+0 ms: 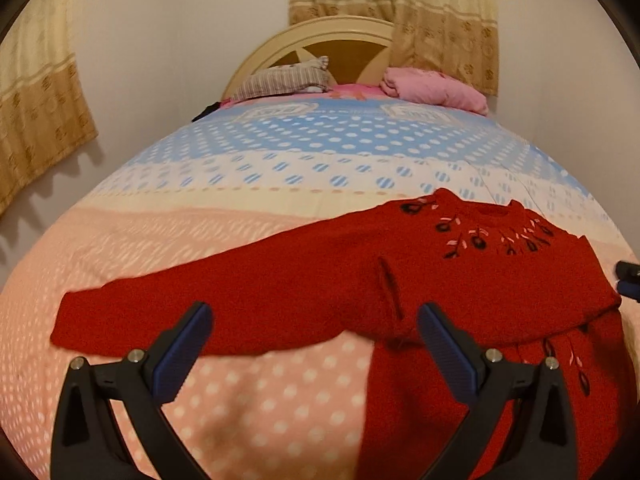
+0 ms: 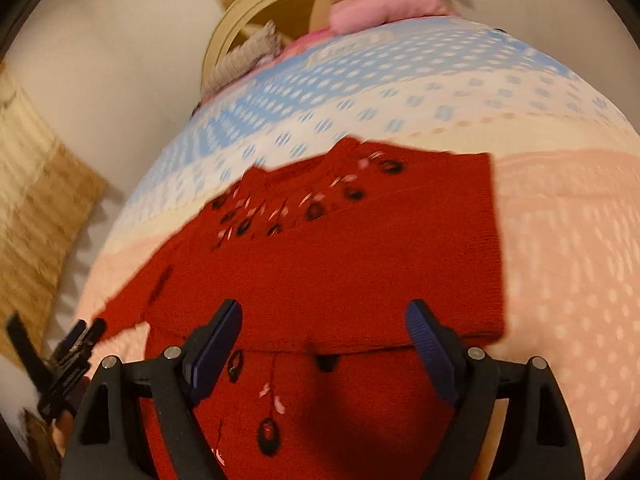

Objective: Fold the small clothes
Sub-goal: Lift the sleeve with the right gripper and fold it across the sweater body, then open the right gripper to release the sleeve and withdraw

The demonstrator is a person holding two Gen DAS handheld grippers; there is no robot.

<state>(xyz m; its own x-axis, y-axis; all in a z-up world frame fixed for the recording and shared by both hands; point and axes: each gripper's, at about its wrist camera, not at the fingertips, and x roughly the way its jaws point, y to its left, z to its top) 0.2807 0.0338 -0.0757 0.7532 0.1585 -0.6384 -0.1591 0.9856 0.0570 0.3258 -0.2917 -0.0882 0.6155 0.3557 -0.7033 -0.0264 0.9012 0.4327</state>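
A small red knitted sweater (image 1: 360, 280) with black and pink flower embroidery lies flat on the bed. Its left sleeve (image 1: 168, 316) stretches out to the left. In the right wrist view the sweater (image 2: 340, 264) has its right sleeve folded across the body, over the front. My left gripper (image 1: 314, 316) is open and empty, just above the outstretched sleeve and the armpit. My right gripper (image 2: 324, 320) is open and empty, above the lower edge of the folded sleeve. The left gripper also shows in the right wrist view (image 2: 76, 340) at the far left.
The bed (image 1: 240, 184) has a dotted pink, cream and blue cover. A striped pillow (image 1: 284, 80) and a pink bundle (image 1: 432, 88) lie at the headboard (image 1: 320, 36). Curtains (image 1: 36, 120) hang on the walls at left and behind the bed.
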